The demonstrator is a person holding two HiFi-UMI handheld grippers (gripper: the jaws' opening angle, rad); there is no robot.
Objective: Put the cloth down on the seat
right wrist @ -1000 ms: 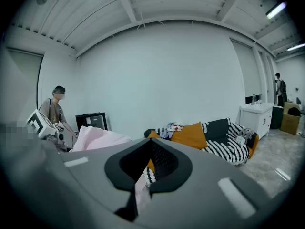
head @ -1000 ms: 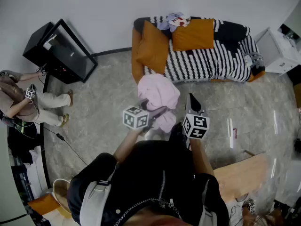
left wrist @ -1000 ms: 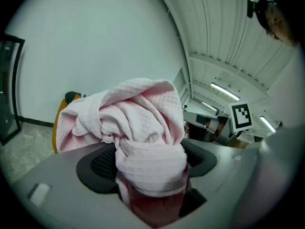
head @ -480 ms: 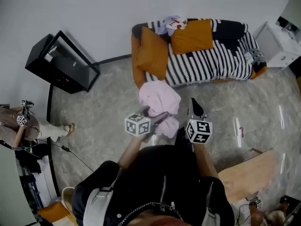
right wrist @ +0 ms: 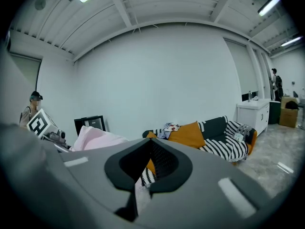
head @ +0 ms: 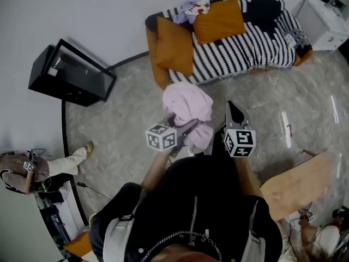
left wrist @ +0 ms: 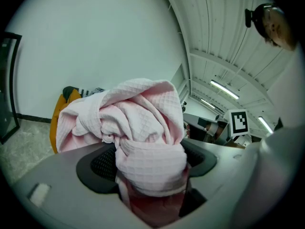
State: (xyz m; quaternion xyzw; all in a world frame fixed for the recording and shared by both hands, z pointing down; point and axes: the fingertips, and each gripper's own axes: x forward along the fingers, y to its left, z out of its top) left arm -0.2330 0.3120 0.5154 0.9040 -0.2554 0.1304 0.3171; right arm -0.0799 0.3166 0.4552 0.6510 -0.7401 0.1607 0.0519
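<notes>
A bunched pink waffle-weave cloth [head: 188,107] hangs in the air over the grey floor, short of the sofa. My left gripper [head: 182,131] is shut on the cloth [left wrist: 143,128], which bulges out above the jaws and fills that gripper's view. The striped black-and-white sofa seat [head: 240,48] lies ahead at the top of the head view, with orange cushions [head: 174,47] at its left end. My right gripper [head: 233,113] is beside the cloth on the right, shut and holding nothing. The sofa [right wrist: 224,140] and the cloth [right wrist: 97,138] also show in the right gripper view.
A black glass-fronted cabinet [head: 71,74] stands by the wall at left. A white cabinet [head: 322,21] sits right of the sofa. A small heap of clothes [head: 192,7] lies on the sofa back. A wooden board [head: 297,184] is at lower right. A person [head: 32,168] crouches at far left.
The sofa has slid up and away in the head view as my head turned. Both grippers and the held cloth keep about the same pose, shifted slightly right.
</notes>
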